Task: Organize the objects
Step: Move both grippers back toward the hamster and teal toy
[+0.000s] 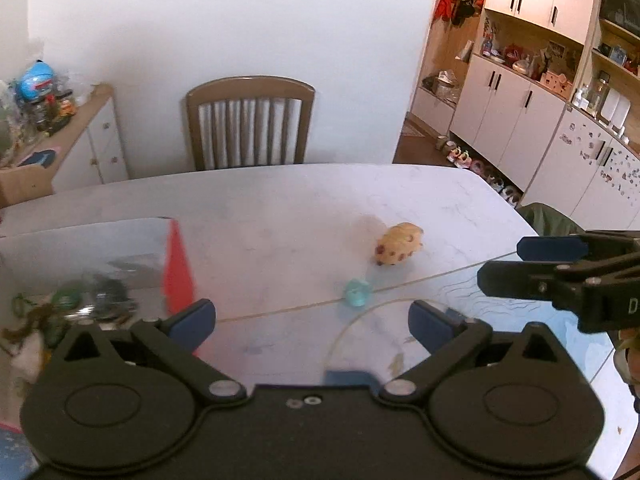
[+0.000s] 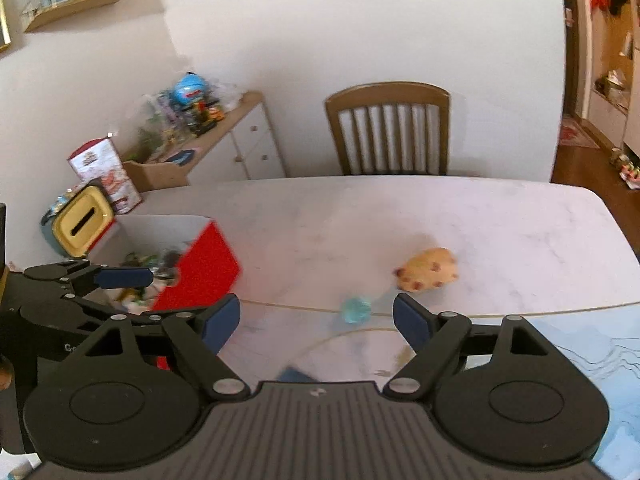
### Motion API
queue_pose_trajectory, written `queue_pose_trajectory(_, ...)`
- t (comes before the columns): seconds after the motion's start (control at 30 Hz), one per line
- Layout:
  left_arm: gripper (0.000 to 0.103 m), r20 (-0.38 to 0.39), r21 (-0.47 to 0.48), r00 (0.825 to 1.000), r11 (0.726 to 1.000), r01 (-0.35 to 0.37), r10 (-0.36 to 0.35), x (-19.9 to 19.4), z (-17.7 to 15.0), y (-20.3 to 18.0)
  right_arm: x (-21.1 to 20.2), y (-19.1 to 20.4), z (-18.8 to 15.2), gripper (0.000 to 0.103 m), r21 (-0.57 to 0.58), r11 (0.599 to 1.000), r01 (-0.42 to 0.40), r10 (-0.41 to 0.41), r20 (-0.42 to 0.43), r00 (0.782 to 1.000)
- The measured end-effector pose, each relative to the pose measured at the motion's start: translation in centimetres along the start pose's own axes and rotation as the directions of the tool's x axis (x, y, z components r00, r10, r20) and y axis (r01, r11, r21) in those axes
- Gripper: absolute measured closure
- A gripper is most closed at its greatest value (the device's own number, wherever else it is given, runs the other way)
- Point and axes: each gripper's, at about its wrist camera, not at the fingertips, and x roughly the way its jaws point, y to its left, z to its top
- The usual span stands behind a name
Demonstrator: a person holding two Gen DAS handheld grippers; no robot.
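1. Hovering low over the pale marble table (image 2: 400,208), the right gripper (image 2: 316,320) has its jaws spread wide with nothing between its blue pads (image 2: 222,320).
2. Just ahead of it, a small clear turquoise toy (image 2: 355,309) sits on the tabletop, roughly in line with the gap between the fingers but not touching either one.
3. A little further on and to the right lies a tan, brown-spotted toy animal (image 2: 427,269), apart from the turquoise piece.
4. Over on the left, the left gripper (image 1: 312,318) is likewise wide open and holds nothing; from its camera the turquoise toy (image 1: 357,292) and the spotted animal (image 1: 400,243) lie ahead of it.
5. A red-sided box (image 2: 200,268) stands on the left part of the table, with a jumble of small toys (image 2: 156,268) inside, too blurred to name.
6. A wooden chair (image 2: 388,128) is at the far side of the table.
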Motion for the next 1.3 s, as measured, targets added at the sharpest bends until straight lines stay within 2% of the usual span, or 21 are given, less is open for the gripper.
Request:
queue_pose_trajectory(0.2,0.001,0.002,0.026,1.000,1.000,-0.005,0.005,3.4,0.2,-3.2,0.9,-5.0,-0.1,0.019,0.026,0.999,0.035,-0.035,-0.018,0.999)
queue_pose_trajectory(0.37,0.001,-0.013,0.025,1.000,1.000,0.000,0.000,6.2,-0.2,-4.5,2.7,-8.6,0.1,0.019,0.059,0.996,0.070,-0.068,-0.039,0.997)
queue_pose_trajectory(0.53,0.001,-0.037,0.023,0.999,0.999,-0.030,0.031,9.1,-0.5,-5.2,4.8,-10.9,0.4,0.019,0.073,0.994,0.083,-0.079,-0.056,0.995)
queue_pose_trajectory(0.93,0.001,-0.076,0.031,0.994,0.996,-0.079,0.082,14.3,-0.3,-4.7,11.8,-12.0,1.7,0.019,0.038,0.998,0.059,-0.054,-0.118,0.992)
queue_pose_trajectory(1.17,0.003,-0.081,0.085,0.993,0.993,-0.083,0.090,16.4,-0.8,-4.8,16.1,-10.7,1.9,0.019,-0.094,0.994,0.054,-0.069,-0.164,0.984)
queue_pose_trajectory(1.3,0.006,-0.089,0.088,0.993,0.994,-0.070,0.078,17.4,-1.0,-4.7,17.9,-10.6,1.8,0.019,-0.118,0.992,0.047,-0.068,-0.181,0.981)
